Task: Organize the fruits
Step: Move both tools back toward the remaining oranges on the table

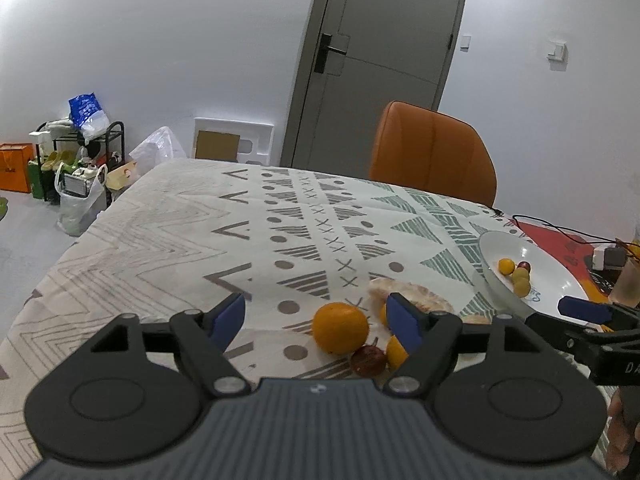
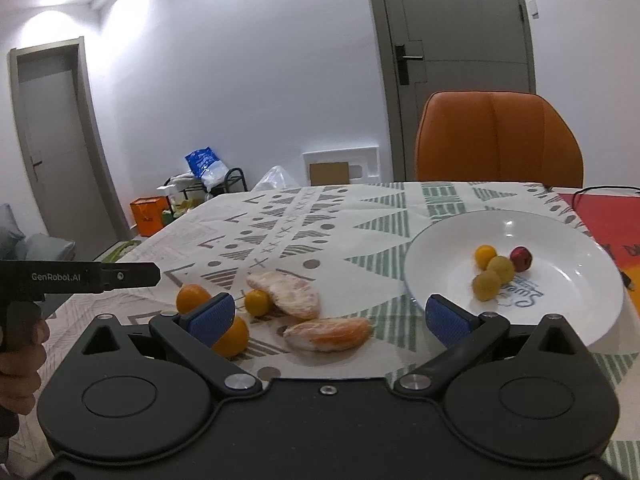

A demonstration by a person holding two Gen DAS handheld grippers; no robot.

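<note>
A large orange (image 1: 340, 328) lies on the patterned tablecloth between the spread fingers of my left gripper (image 1: 318, 318), which is open and not touching it. Beside it sit a small red fruit (image 1: 368, 360) and a small yellow fruit (image 1: 395, 350), partly hidden by one finger. Two peeled citrus pieces (image 2: 286, 294) (image 2: 328, 334) lie in front of my right gripper (image 2: 328, 316), open and empty. The white plate (image 2: 568, 248) at the right holds a yellow fruit (image 2: 485, 256), a red one (image 2: 521, 259) and two greenish ones (image 2: 501, 268).
An orange chair (image 2: 498, 140) stands at the table's far edge, before a grey door (image 1: 384, 56). Black cables and small devices (image 1: 604, 256) lie on a red mat beyond the plate. A rack with bags (image 1: 76, 152) stands on the floor at the left.
</note>
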